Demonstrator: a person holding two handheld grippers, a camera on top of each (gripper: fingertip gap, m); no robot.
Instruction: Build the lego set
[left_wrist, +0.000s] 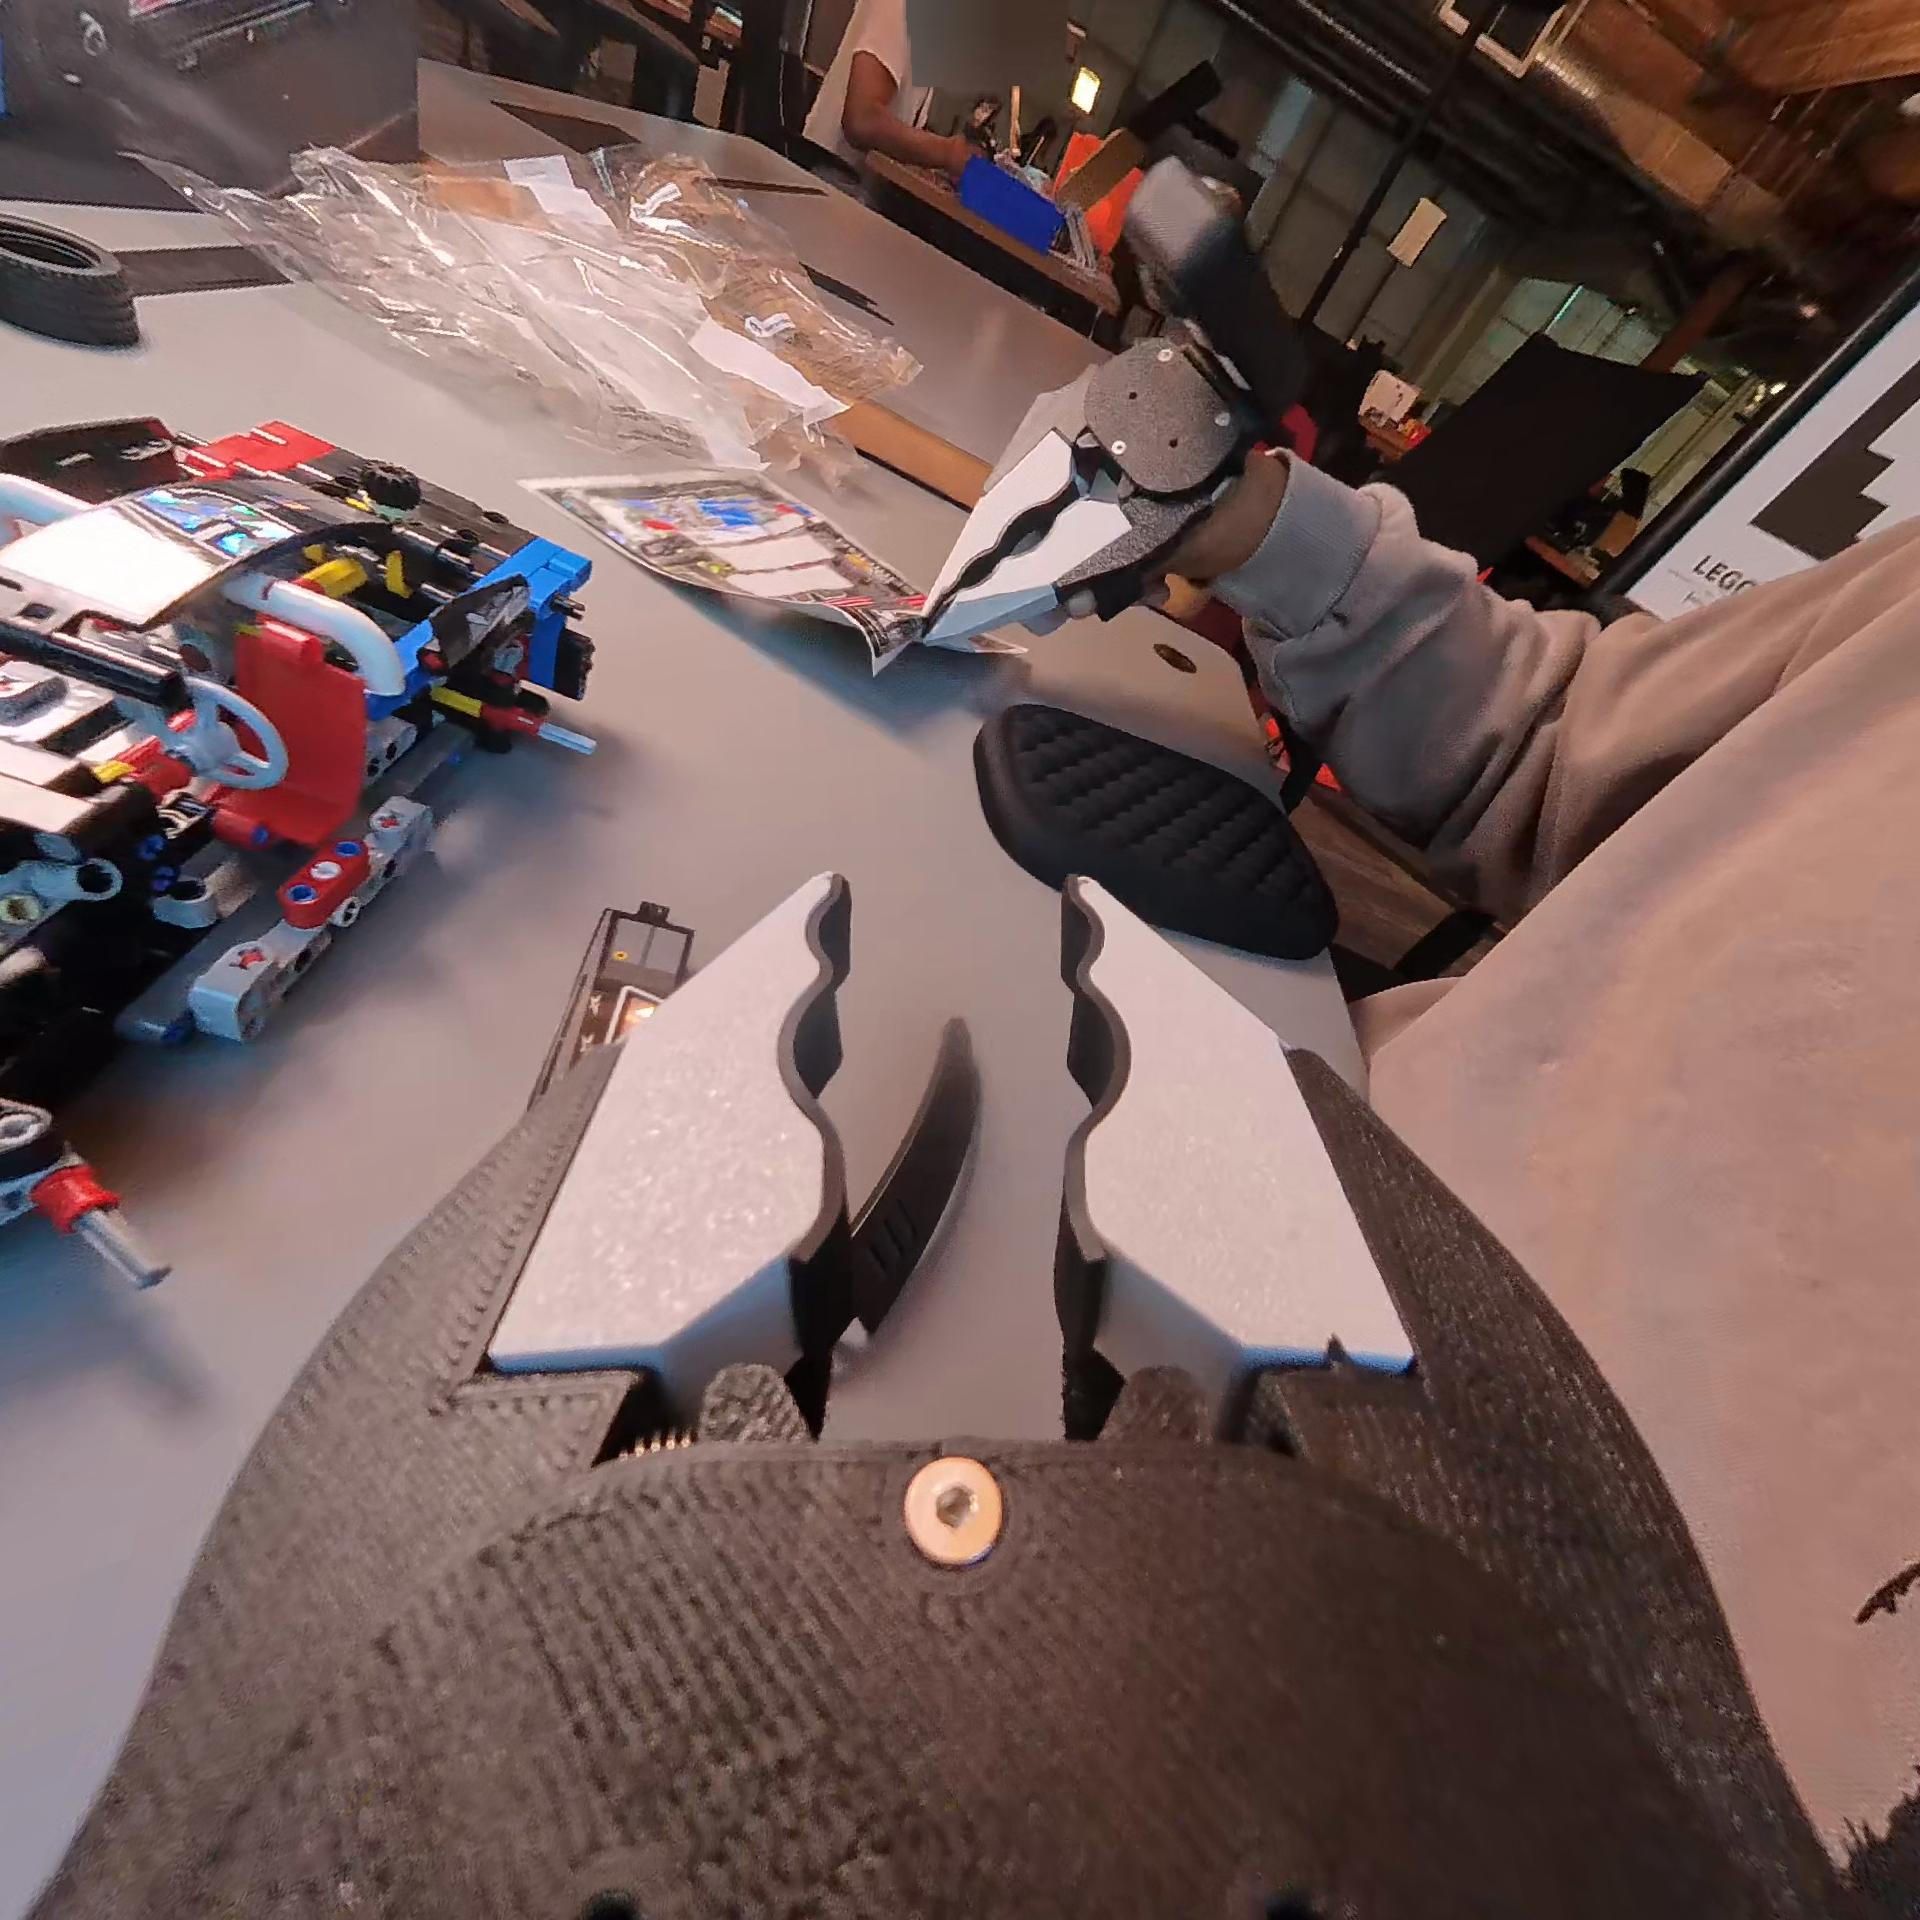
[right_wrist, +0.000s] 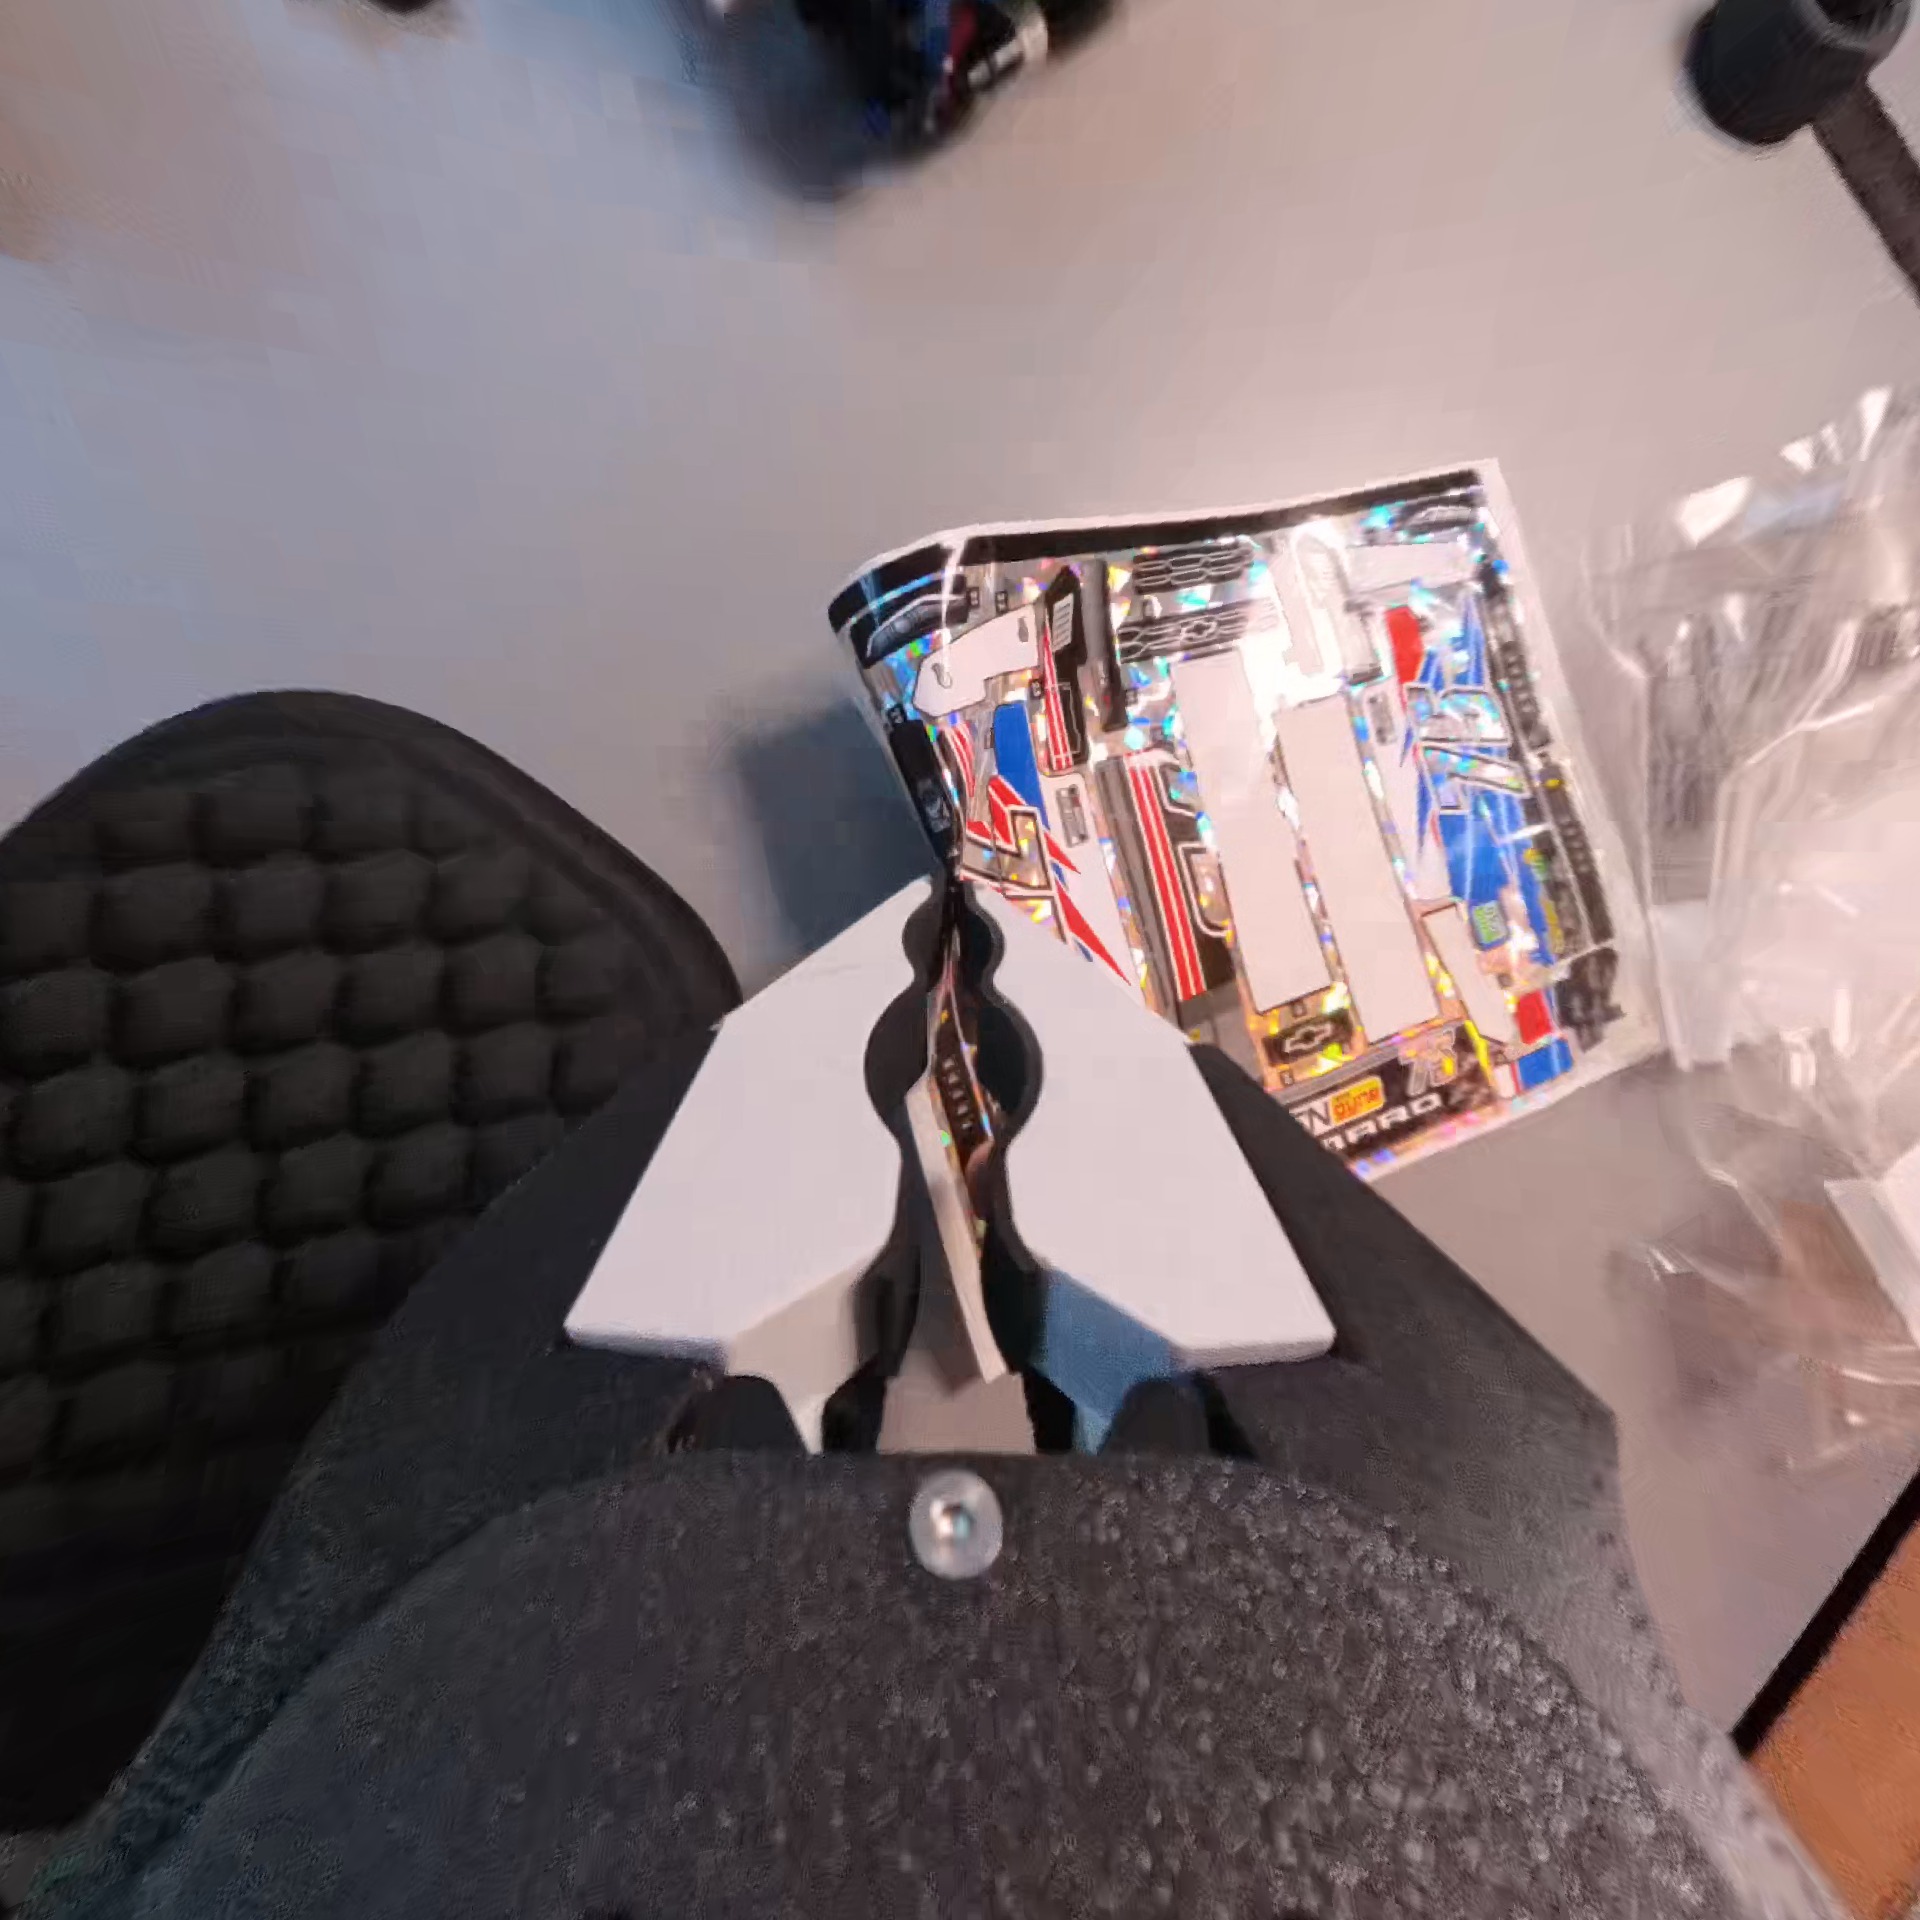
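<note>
Right gripper: the right gripper (right_wrist: 951, 914) has its jaws pressed together on the near edge of the sticker sheet (right_wrist: 1299, 790), lifting that edge off the grey table (right_wrist: 468, 436).
Right arm pose: seen from the left wrist view, the right gripper (left_wrist: 935, 618) tilts downward with its tips at the table, held by a hand in a grey sleeve (left_wrist: 1382, 665).
Sticker sheet: it curls upward at the pinched edge, while its far edge lies on the table beside the clear plastic bags (right_wrist: 1787, 831).
Left gripper: the left gripper (left_wrist: 956, 914) hovers low over the table with its jaws parted and nothing clamped between them.
Curved black part: a curved black part (left_wrist: 925, 1153) lies on the table in the gap between the left gripper's fingers; contact cannot be told.
Lego car: the partly built lego car (left_wrist: 239, 707) sits on the table left of the left gripper, well apart from the right one.
Black pad: a textured black pad (left_wrist: 1143, 821) lies at the table edge between the two grippers.
Tyre: a black tyre (left_wrist: 62, 281) rests at the far left.
</note>
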